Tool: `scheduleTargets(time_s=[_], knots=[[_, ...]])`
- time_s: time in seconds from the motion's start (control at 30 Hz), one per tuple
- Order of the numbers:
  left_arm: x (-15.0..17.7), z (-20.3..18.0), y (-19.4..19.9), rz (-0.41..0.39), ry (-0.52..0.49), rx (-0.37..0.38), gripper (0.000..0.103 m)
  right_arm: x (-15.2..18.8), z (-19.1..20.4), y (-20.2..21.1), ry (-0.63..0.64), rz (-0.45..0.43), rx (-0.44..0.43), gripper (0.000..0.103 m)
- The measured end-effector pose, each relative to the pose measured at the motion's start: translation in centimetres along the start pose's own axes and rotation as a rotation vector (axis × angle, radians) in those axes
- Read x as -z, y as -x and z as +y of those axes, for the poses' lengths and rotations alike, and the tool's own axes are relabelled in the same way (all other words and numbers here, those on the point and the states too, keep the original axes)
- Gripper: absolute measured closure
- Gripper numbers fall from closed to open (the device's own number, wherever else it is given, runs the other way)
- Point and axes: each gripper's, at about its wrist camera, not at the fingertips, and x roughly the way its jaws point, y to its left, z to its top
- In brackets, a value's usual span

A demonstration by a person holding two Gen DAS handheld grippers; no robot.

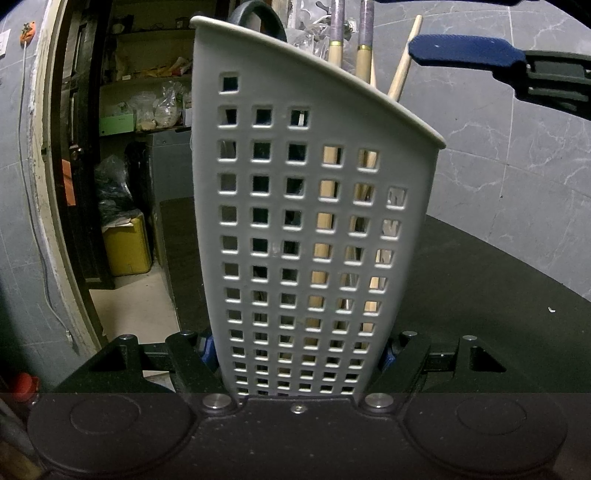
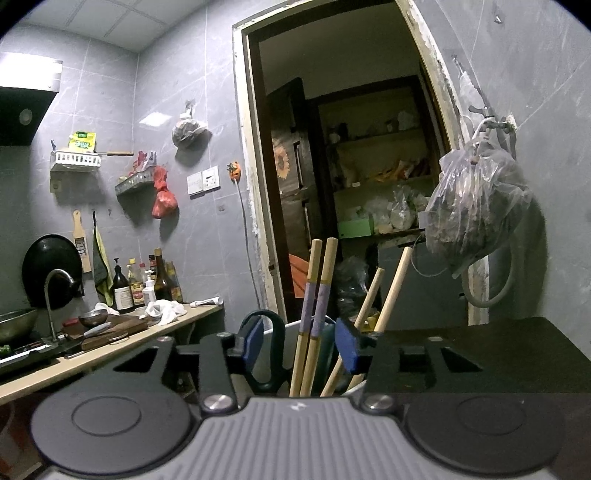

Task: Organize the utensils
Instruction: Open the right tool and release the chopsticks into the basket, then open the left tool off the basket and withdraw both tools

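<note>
A grey perforated utensil holder (image 1: pixel 295 221) stands on the dark table (image 1: pixel 480 277), and my left gripper (image 1: pixel 297 352) is shut on its lower sides. It holds purple-banded chopsticks (image 1: pixel 364 55), plain wooden sticks (image 1: pixel 404 62) and dark-handled scissors (image 1: pixel 258 14). One blue finger (image 1: pixel 465 50) of the right gripper hangs above the holder's rim at the upper right. In the right wrist view my right gripper (image 2: pixel 301 341) is open over the holder (image 2: pixel 292 336). The banded chopsticks (image 2: pixel 317 295) stand loose between its pads, and the scissors handle (image 2: pixel 269 354) is by the left pad.
An open doorway (image 2: pixel 351 166) with cluttered shelves lies behind the holder, with a yellow container (image 1: pixel 127 245) on the floor. A filled plastic bag (image 2: pixel 476 206) hangs from a wall tap at right. A counter (image 2: pixel 147 332) with bottles, sink and cutting board runs along the left.
</note>
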Motion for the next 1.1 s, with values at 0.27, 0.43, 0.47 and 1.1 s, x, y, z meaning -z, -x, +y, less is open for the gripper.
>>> scheduleTargets(time_s=[0.27, 0.43, 0.47, 1.1], knots=[[-0.1, 0.3, 0.5, -0.006, 0.004, 0.002, 0.016, 0.1, -0.1, 0.9, -0.005, -0.01, 0.019, 0.043], [-0.1, 0.4, 0.6, -0.013, -0.003, -0.006, 0.009, 0.2, -0.2, 1.6, -0.011, -0.019, 0.03, 0.036], [-0.1, 0.5, 0.7, -0.014, -0.002, -0.009, 0.007, 0.2, -0.3, 1.7, -0.012, -0.021, 0.032, 0.034], [0.2, -0.8, 2.8, -0.07, -0.01, -0.055, 0.001, 1.4, 0.1, 5.9, -0.036, -0.066, 0.11, 0.003]])
